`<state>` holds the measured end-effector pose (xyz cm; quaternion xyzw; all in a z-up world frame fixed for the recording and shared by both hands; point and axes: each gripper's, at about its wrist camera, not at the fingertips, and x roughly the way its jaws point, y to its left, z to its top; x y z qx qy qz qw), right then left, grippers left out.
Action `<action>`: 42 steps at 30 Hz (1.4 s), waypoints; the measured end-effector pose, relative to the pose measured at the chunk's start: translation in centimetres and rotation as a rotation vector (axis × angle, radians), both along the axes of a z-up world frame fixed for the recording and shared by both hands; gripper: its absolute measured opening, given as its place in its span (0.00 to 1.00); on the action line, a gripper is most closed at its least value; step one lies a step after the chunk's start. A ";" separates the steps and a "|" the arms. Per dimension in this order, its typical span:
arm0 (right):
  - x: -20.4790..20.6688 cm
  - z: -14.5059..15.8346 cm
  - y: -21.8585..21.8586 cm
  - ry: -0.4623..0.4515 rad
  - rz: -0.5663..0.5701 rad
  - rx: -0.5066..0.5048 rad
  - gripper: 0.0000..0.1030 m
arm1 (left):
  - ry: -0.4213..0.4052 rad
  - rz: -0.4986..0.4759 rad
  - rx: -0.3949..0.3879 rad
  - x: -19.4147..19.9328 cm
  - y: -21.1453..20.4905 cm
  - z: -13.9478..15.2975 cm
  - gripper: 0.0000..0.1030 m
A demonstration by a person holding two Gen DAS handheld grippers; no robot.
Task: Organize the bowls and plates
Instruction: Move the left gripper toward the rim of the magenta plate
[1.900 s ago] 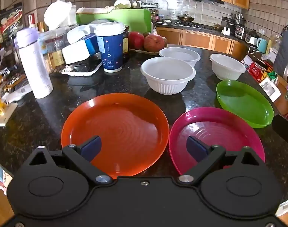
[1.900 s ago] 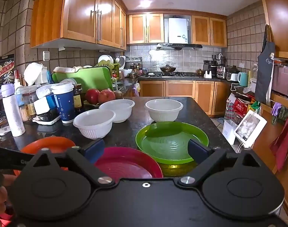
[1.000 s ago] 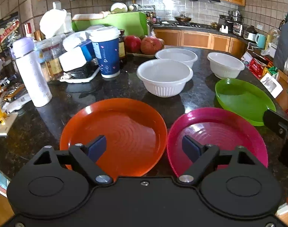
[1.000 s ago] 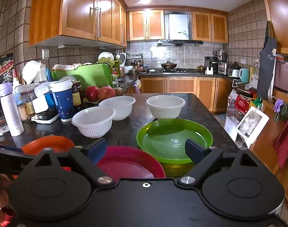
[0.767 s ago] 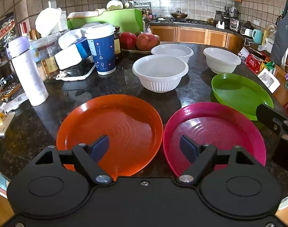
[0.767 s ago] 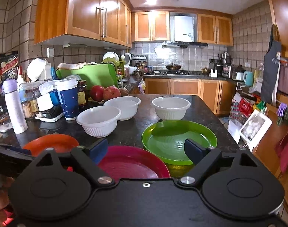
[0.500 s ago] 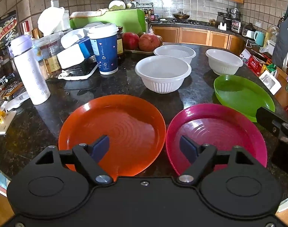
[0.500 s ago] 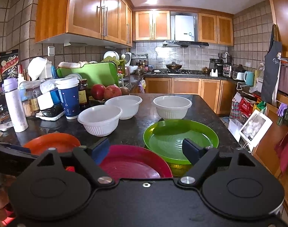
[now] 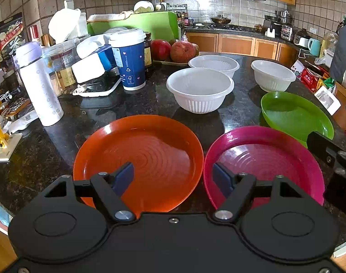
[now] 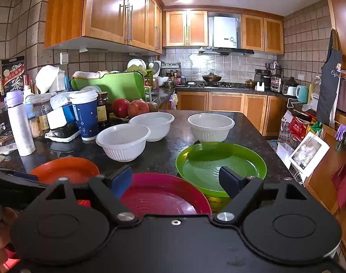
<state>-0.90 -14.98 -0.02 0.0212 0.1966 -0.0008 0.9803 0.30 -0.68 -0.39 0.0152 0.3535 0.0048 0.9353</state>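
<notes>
We are holding both sets of jaws wide and empty, the left gripper [image 9: 173, 177] having just narrowed slightly, over the orange plate [image 9: 138, 159] and pink plate [image 9: 263, 161]. The green plate [image 10: 218, 161] and three white bowls [image 9: 199, 88] are lying apart on the worktop [image 9: 132, 104], unstacked.
</notes>
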 end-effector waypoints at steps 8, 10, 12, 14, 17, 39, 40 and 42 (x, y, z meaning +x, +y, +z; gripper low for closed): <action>0.4 -0.2 0.0 0.023 0.005 0.006 0.85 | 0.004 0.005 0.004 0.3 0.1 0.0 0.74; 0.4 -0.3 0.0 0.032 0.005 0.008 0.85 | 0.006 0.007 0.006 0.4 0.1 -0.1 0.74; 0.5 -0.3 0.0 0.041 0.003 0.009 0.85 | 0.010 0.009 0.003 0.5 0.2 -0.1 0.74; 0.6 -0.3 0.0 0.051 0.004 0.010 0.85 | 0.010 0.013 0.005 0.5 0.2 -0.1 0.74; 0.7 -0.3 0.0 0.066 0.008 0.014 0.85 | 0.013 0.016 0.008 0.6 0.2 -0.2 0.74; 2.1 -0.8 1.1 0.180 0.021 0.038 0.84 | -0.018 0.001 -0.008 0.8 1.6 -0.4 0.74; 2.1 -0.8 1.1 0.182 0.021 0.037 0.84 | -0.014 -0.006 -0.011 0.9 1.6 -0.4 0.74; 2.1 -0.8 1.4 0.184 0.023 0.035 0.84 | -0.001 -0.029 -0.011 1.0 1.7 -0.6 0.74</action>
